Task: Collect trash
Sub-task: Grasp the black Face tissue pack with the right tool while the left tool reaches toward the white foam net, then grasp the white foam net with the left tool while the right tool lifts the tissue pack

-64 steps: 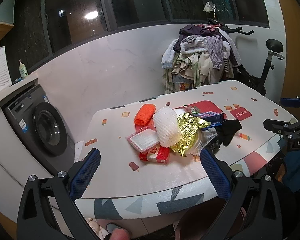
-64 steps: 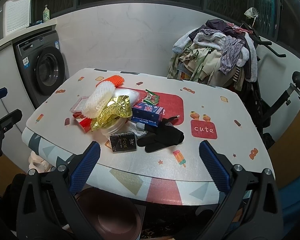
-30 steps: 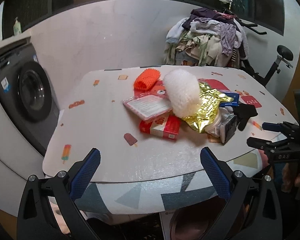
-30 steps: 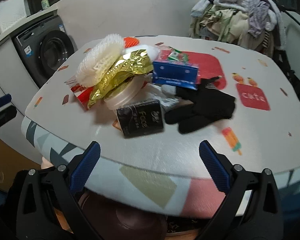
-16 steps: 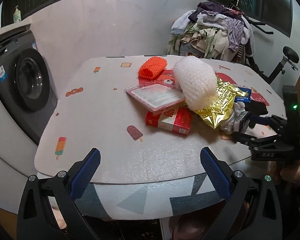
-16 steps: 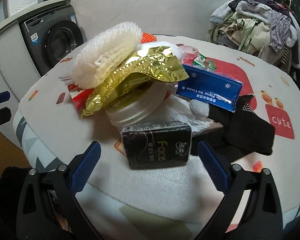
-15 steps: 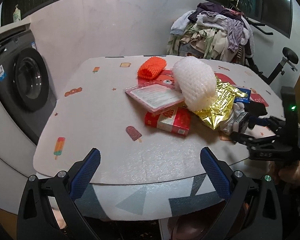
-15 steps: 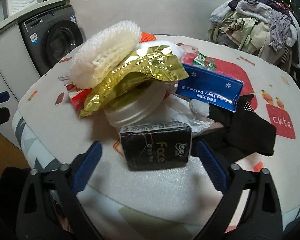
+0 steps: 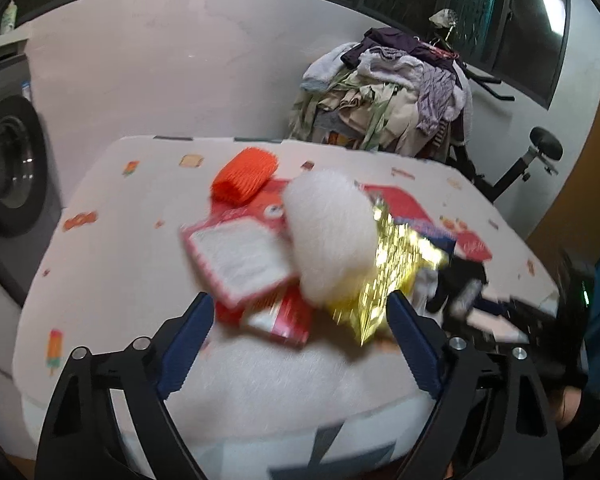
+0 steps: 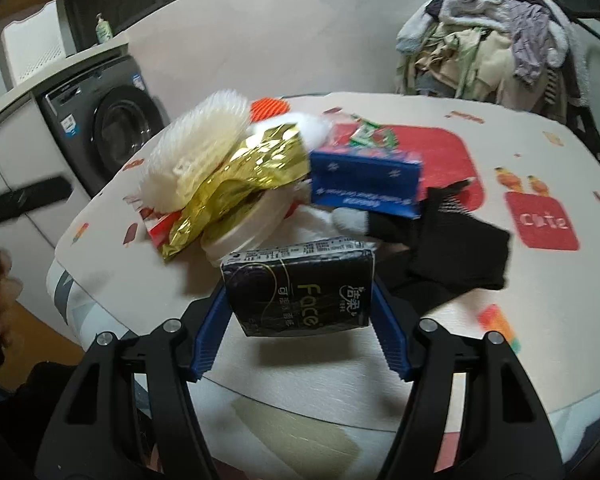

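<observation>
Your right tool (image 10: pixel 298 300) has blue pads on black arms, and so does your left tool (image 9: pixel 298 320). The tissue pack (image 10: pixel 300 290) is black with gold "Face" lettering. The crumpled foil wrapper (image 10: pixel 236 184) is gold, the foam net (image 9: pixel 328 236) white, the mesh sleeve (image 9: pixel 244 176) orange, the box (image 10: pixel 364 184) blue with white snowflakes. The counter (image 9: pixel 112 264) is white with small popsicle prints.

Two foam nets (image 9: pixel 328 236), one tissue pack (image 10: pixel 300 290)
</observation>
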`<state>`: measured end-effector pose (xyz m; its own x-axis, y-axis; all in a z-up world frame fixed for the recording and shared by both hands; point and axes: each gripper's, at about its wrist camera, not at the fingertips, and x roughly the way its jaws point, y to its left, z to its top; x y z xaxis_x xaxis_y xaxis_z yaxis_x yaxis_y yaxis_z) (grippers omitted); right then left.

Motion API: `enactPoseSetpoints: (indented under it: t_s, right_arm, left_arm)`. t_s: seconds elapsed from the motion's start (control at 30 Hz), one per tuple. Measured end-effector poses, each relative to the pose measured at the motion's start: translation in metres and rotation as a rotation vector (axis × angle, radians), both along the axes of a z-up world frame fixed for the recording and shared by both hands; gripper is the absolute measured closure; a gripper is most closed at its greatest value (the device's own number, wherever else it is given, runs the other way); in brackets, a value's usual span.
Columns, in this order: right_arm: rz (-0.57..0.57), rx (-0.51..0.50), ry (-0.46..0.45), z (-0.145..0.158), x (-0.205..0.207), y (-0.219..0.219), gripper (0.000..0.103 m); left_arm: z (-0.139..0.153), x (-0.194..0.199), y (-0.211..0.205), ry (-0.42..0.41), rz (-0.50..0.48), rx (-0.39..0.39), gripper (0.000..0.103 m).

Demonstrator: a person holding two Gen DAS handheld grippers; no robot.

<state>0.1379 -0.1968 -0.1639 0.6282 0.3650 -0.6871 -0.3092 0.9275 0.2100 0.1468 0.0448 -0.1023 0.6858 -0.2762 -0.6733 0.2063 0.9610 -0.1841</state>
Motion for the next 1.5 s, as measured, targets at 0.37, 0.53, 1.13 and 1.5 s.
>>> enactPoseSetpoints:
  t_s: [0.37, 0.53, 1.13, 1.5]
  right_arm:
    - [-0.074, -0.007, -0.009, 0.008, -0.013, -0.036, 0.037]
    - [-0.094, -0.023, -0.016, 0.012, -0.021, -0.041, 0.037]
    - [-0.093, -0.006, -0.079, 0.042, -0.06, -0.032, 0.037]
    - [-0.053, -0.017, -0.078, 0.037, -0.103, -0.024, 0.037]
  left_arm:
    - [-0.021, 0.115, -0.023, 0.188, 0.012, -0.208, 0.022]
    - [-0.018, 0.111, -0.032, 0.188, -0.032, -0.197, 0.071]
    - [0.044, -0.012, -0.04, -0.025, -0.186, -0.041, 0.073]
    - [0.002, -0.106, -0.041, 0.023, -0.264, -0.036, 0.073]
